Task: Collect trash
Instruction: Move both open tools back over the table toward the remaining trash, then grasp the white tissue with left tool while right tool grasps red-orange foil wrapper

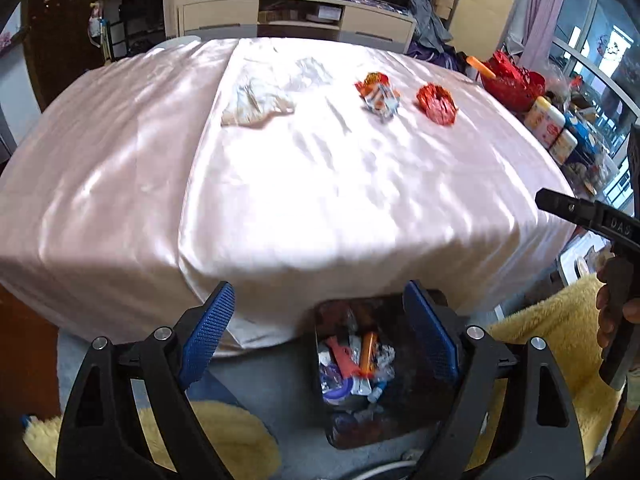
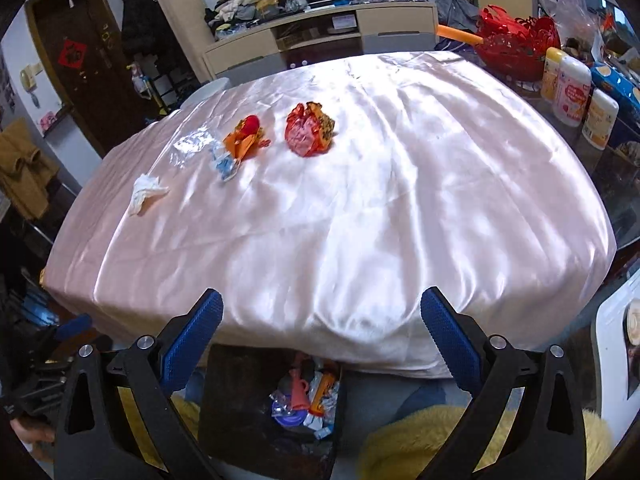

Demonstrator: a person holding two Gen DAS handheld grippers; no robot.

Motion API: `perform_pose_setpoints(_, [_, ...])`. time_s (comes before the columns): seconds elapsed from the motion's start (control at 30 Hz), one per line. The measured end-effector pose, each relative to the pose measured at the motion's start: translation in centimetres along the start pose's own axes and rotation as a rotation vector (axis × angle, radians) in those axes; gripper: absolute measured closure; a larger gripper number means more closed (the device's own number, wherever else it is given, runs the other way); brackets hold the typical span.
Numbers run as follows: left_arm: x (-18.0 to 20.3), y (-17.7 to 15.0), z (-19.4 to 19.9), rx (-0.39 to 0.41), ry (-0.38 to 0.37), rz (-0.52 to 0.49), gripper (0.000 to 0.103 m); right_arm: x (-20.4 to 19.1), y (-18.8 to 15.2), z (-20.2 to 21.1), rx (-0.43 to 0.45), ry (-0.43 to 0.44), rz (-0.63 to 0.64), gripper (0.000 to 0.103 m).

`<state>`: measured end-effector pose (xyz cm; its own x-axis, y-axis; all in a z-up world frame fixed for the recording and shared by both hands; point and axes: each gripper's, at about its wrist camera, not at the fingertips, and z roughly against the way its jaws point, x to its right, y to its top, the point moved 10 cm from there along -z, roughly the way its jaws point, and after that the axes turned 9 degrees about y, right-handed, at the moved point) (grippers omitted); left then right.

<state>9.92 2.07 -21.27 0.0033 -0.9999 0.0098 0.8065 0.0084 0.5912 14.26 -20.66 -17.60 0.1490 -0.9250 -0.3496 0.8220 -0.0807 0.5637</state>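
Note:
Trash lies far across a table draped in pink satin cloth (image 1: 320, 184): a crumpled white tissue (image 1: 256, 100), clear plastic film (image 1: 310, 74), an orange-and-white wrapper (image 1: 378, 94) and a red crumpled wrapper (image 1: 436, 104). The right wrist view shows the tissue (image 2: 146, 194), the film (image 2: 192, 146), the orange wrapper (image 2: 244, 136) and the red wrapper (image 2: 310, 130). A black bin (image 1: 416, 392) on the floor below the table's near edge holds several wrappers; it shows again as the bin (image 2: 232, 412). My left gripper (image 1: 320, 334) and right gripper (image 2: 322, 338) hang open and empty above it.
A red basket (image 2: 516, 40) and white canisters (image 2: 572, 96) crowd the table's right side. Yellow fluffy fabric (image 1: 552, 332) lies near the bin. A hand holds the right gripper's black body (image 1: 616, 280) at the left view's right edge. A TV cabinet (image 1: 296, 16) stands behind.

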Motion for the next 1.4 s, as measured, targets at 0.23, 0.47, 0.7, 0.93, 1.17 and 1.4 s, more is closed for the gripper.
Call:
perform_pose_setpoints(0.23, [-2.6, 7.3, -0.9, 0.072, 0.053, 0.03, 0.02, 0.0, 5.1, -2.4, 0.023, -0.052, 0.069, 0.004])
perform_pose_setpoints(0.47, [-3.9, 12.0, -4.0, 0.057, 0.067, 0.048, 0.02, 0.1, 9.9, -6.0, 0.025, -0.049, 0.06, 0.004])
perform_pose_setpoints(0.7, [-4.7, 14.2, -8.3, 0.016, 0.072, 0.058, 0.021, 0.8, 12.4, -10.4, -0.006, -0.084, 0.052, 0.028])
perform_pose_setpoints(0.93, [-4.7, 14.8, -11.2, -0.01, 0.075, 0.046, 0.039, 1.0, 13.0, -13.6, -0.033, -0.048, 0.044, 0.035])
perform_pose_setpoints(1.17, [-3.8, 14.4, -12.2, -0.024, 0.077, 0.006, 0.071, 0.9, 13.4, -14.1, -0.008, -0.053, 0.085, 0.063])
perform_pose_setpoints(1.4, [-3.6, 14.0, -9.7, 0.008, 0.026, 0.022, 0.083, 1.7, 12.5, -11.3, 0.008, -0.012, 0.031, 0.064])
